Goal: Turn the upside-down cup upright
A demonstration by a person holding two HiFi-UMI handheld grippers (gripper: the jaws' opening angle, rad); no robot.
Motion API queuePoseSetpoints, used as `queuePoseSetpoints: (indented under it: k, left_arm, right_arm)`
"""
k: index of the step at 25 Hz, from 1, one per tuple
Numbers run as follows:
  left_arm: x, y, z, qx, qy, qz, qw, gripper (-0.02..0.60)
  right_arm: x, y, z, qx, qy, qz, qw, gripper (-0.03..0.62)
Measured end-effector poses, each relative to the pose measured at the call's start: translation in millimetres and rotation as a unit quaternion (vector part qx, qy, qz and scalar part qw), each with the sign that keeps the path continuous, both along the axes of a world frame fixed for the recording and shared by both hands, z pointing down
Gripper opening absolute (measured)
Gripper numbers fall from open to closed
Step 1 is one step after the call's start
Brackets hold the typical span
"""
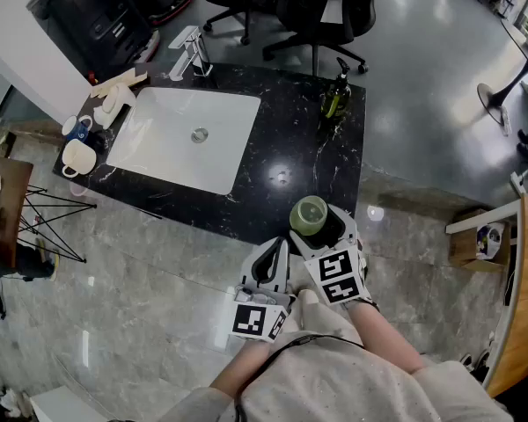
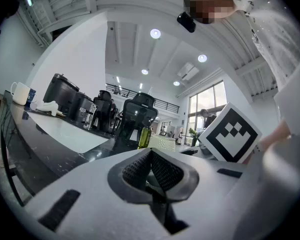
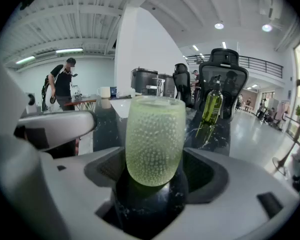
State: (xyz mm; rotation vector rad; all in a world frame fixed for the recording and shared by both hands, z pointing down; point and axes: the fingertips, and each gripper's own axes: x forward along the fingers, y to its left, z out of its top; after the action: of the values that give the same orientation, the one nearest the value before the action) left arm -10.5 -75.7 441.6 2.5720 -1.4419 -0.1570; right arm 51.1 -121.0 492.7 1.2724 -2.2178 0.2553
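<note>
The right hand-held gripper [image 1: 321, 232] is angled downward, jaws spread clear around the cup [image 1: 309, 215], while the left hand-held gripper [image 1: 271, 255] is held level alongside, jaws together.

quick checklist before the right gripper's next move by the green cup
1. Right gripper jaws wide open, pads off the green dimpled cup: ok.
2. Cup stands mouth up, narrow base on the black counter: looks ok.
3. Cup well in from the counter's near edge: not ok, it stands close to it.
4. Left gripper shut, empty, beside the right one: ok.
5. Green bottle well away from the cup: ok.
</note>
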Motion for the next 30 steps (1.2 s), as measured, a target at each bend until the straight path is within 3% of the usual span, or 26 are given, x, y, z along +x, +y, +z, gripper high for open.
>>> queuePoseSetpoints:
  k: [9,15,21,24,26,28,30]
  left_arm:
    - [-4,-4,1,0.0,-0.001,-0.005,1.0,0.008]
    - [-16,0,3,-0.001,-0.005,-0.018,0.9998,0.006]
    - [-29,10,0,0.001,-0.008,-0.031,0.9995,0.008]
    - [-32,17,0,0.002,-0.01,-0.03,0.9995,0.008]
    - [-35,21,1,0.003,-0.013,-0.033,0.9994,0.008]
    - [-41,25,0,0.004,-0.016,-0.037,0.9992,0.006]
    - [-47,27,-2,0.006,-0.019,-0.041,0.999,0.008]
  right_arm:
    - [-4,3,-1,0.004,-0.006,-0.021,1.0,0.345]
    - [2,13,-4,-0.035,-0.089,0.004,0.995,0.344]
    - [-4,32,-15,-0.09,-0.198,0.03,0.976,0.344]
    - [-12,44,-19,-0.119,-0.26,0.042,0.957,0.344]
    - [-19,50,-24,-0.143,-0.321,0.056,0.935,0.344]
    - [-25,54,-27,-0.166,-0.391,0.075,0.902,0.344]
    - [-31,56,-30,-0.192,-0.478,0.094,0.852,0.344]
